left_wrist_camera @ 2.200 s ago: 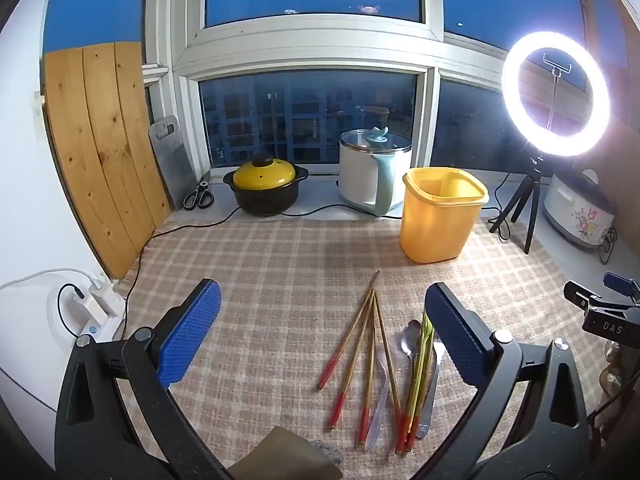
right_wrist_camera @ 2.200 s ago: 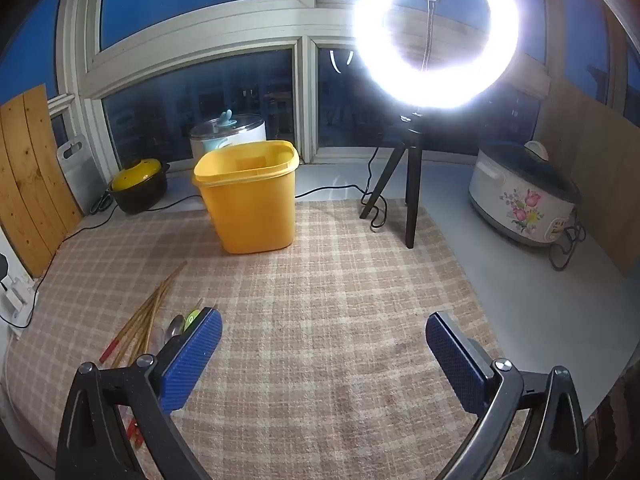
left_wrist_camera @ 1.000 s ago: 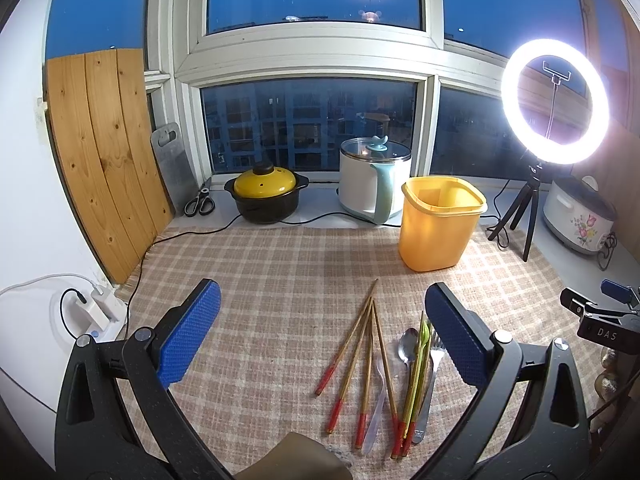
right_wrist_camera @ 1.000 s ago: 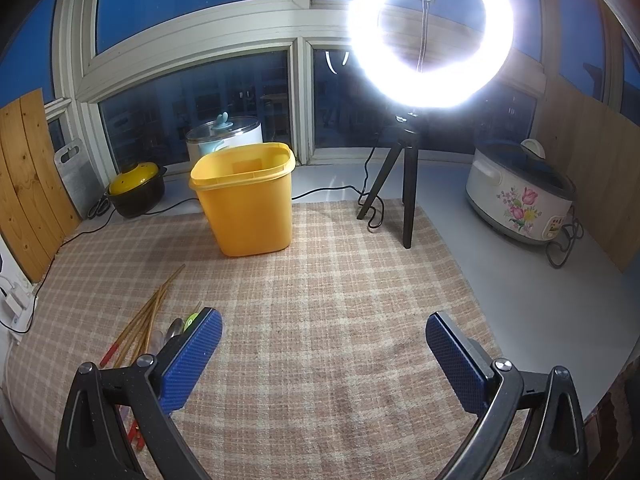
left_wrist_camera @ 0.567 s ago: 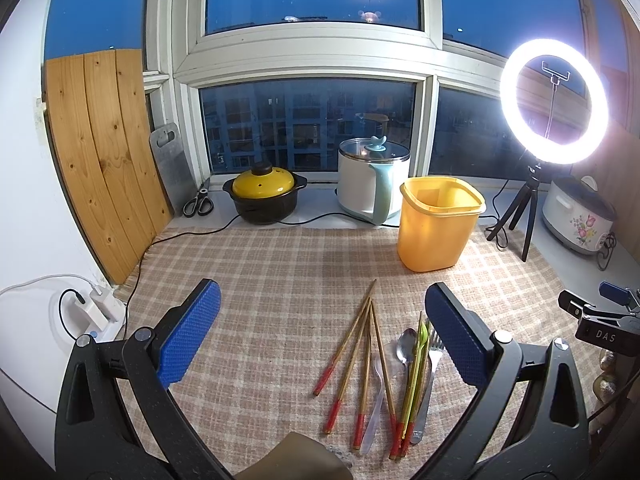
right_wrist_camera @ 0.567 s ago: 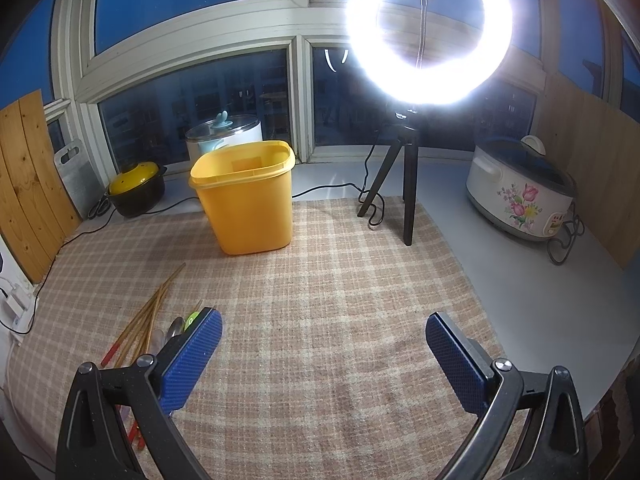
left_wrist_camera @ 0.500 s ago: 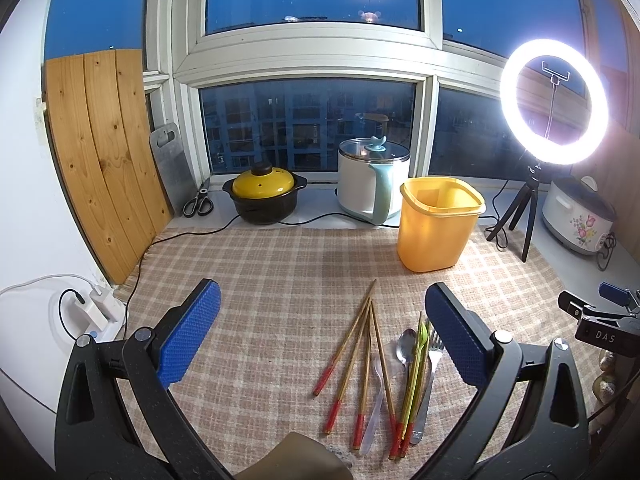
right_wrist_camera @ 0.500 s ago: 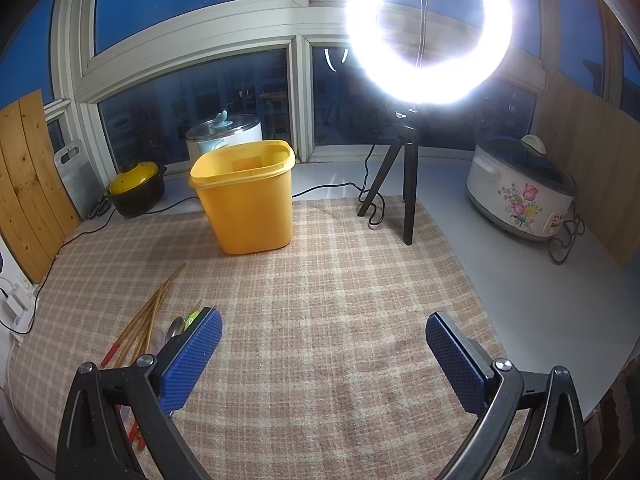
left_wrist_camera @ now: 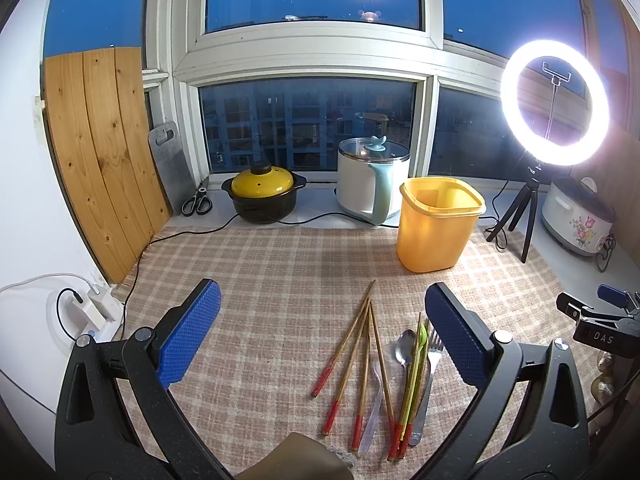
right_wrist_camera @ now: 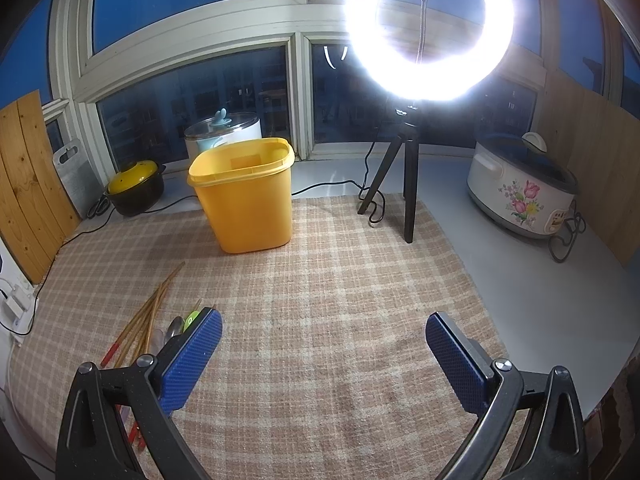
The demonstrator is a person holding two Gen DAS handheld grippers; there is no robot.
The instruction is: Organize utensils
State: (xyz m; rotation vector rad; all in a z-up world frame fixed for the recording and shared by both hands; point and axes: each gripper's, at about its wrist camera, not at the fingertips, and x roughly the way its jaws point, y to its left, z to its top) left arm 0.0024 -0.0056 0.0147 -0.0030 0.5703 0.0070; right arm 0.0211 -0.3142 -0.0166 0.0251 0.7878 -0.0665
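Observation:
Several red-tipped wooden chopsticks (left_wrist_camera: 352, 356) lie on the checked cloth beside a metal spoon (left_wrist_camera: 405, 342), a green utensil (left_wrist_camera: 416, 364), a fork (left_wrist_camera: 430, 376) and a clear plastic spoon (left_wrist_camera: 374, 400). An empty yellow tub (left_wrist_camera: 436, 228) stands beyond them. My left gripper (left_wrist_camera: 322, 332) is open and empty, hovering over the utensils. My right gripper (right_wrist_camera: 324, 354) is open and empty over bare cloth; the chopsticks (right_wrist_camera: 148, 312) lie to its left, partly hidden by its left finger (right_wrist_camera: 188, 364). The yellow tub (right_wrist_camera: 244, 200) is ahead of it, to the left.
A ring light on a tripod (right_wrist_camera: 408, 184) stands at the cloth's far right. A floral rice cooker (right_wrist_camera: 520, 192), a white kettle pot (left_wrist_camera: 372, 184), a yellow-lidded black pot (left_wrist_camera: 262, 196), scissors (left_wrist_camera: 197, 202) and cables line the sill. A charger (left_wrist_camera: 96, 312) sits left.
Both views shifted only slightly; the left gripper has drawn back a little from the utensils. Both grippers stay open and empty.

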